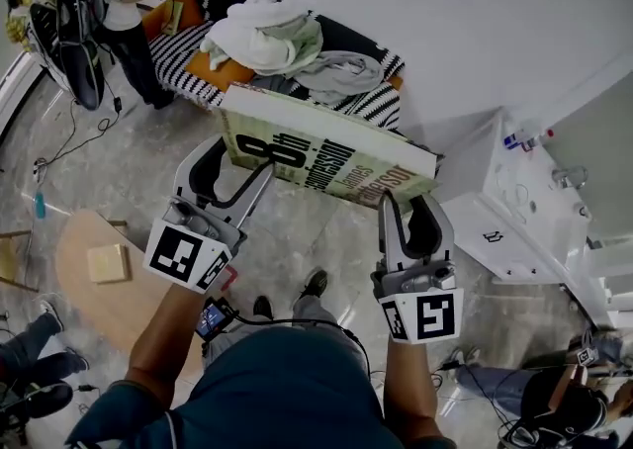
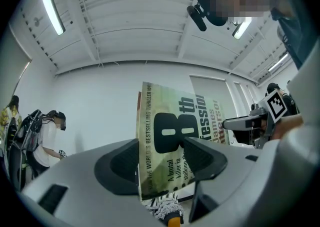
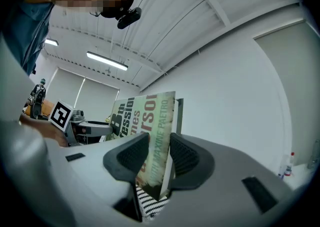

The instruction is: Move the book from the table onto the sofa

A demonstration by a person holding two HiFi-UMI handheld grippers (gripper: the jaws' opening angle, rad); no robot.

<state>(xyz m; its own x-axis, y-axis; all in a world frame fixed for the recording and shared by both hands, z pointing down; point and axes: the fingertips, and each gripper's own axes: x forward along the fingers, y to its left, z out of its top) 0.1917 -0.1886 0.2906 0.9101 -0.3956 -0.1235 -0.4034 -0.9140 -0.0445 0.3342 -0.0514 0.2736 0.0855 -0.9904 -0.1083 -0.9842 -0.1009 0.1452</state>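
A large paperback book (image 1: 316,155) with a greenish cover and a big "8th" title hangs in the air, held flat between both grippers. My left gripper (image 1: 247,175) is shut on its left end, and the cover (image 2: 180,136) stands clamped between the dark pads (image 2: 117,166). My right gripper (image 1: 406,202) is shut on the right end, where the book (image 3: 150,121) sits pinched between the pads (image 3: 187,158). Just beyond the book lies the sofa (image 1: 198,76), black-and-white striped with orange cushions.
A heap of pale clothes (image 1: 267,32) covers the sofa's middle. A round wooden table (image 1: 89,279) with a small block (image 1: 107,263) stands at lower left. A white cabinet (image 1: 514,210) is at right. A person (image 1: 124,32) stands by the sofa's far left end.
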